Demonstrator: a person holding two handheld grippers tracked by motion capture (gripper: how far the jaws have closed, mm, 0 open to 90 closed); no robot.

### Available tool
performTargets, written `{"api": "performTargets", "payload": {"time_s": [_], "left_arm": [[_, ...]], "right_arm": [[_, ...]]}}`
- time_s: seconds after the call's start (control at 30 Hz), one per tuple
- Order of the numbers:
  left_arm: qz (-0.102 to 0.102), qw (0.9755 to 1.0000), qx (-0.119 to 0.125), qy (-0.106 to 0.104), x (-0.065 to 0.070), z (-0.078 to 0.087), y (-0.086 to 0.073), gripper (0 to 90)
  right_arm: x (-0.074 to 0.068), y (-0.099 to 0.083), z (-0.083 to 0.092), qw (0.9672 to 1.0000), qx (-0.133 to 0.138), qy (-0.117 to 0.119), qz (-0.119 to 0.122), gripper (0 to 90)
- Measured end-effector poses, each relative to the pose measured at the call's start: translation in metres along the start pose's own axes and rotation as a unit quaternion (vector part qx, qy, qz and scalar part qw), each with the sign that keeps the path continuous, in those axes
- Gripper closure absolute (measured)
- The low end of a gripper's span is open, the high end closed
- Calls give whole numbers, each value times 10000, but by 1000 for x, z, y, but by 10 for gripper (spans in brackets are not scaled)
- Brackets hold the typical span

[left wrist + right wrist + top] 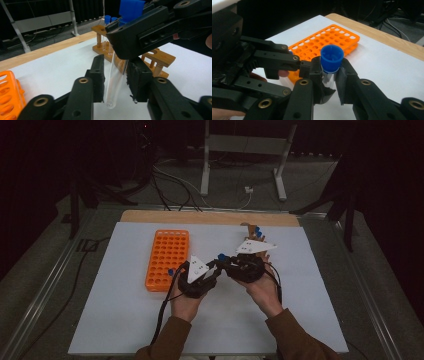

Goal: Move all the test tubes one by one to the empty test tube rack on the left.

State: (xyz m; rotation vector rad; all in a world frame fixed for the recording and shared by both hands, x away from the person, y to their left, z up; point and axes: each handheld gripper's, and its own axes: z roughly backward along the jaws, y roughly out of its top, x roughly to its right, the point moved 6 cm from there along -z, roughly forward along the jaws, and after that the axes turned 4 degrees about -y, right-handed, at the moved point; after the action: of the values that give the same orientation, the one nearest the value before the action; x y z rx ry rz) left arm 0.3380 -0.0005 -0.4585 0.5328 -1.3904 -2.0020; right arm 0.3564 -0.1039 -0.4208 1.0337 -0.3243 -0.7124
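Note:
A clear test tube [113, 82] with a blue cap [332, 58] hangs over the middle of the white mat, between both grippers. My right gripper [329, 75] is shut on the tube just under the cap; in the left gripper view its black jaws come in from the upper right. My left gripper [115, 80] has its jaws on either side of the tube's lower half, with a thin gap showing on one side, so the pads do not press it. In the high view the left gripper [214, 268] and right gripper [226, 264] meet tip to tip at mid-table.
An orange many-holed rack [167, 260] lies left of the hands. A wooden tube stand [157, 56] holding blue-capped tubes [108, 18] sits at the back right. The white mat [300, 310] covers the table, with a wooden edge [210, 217] behind, and cables and a metal frame [245, 145] beyond it.

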Motion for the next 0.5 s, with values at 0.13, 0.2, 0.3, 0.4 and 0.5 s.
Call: {"api": "performTargets", "payload": {"time_s": [0.13,0.2,0.3,0.4,0.5], "left_arm": [[-57,9999,62,-62,2,1,1,761],[-111,9999,62,-83,3,0,1,777],[-99,9999,54,-90,2,0,1,783],[-83,10000,11,-44,0,0,0,784],[-40,10000,-35,33,-5,0,-1,784]], "right_arm": [[0,-1,-1,10000,-12,40,-34,769],[1,-1,-1,10000,-23,43,-45,768],[2,-1,-1,10000,-17,29,-50,740],[3,0,1,10000,14,2,-77,631],[5,1,4,9999,29,15,-106,495]]}}
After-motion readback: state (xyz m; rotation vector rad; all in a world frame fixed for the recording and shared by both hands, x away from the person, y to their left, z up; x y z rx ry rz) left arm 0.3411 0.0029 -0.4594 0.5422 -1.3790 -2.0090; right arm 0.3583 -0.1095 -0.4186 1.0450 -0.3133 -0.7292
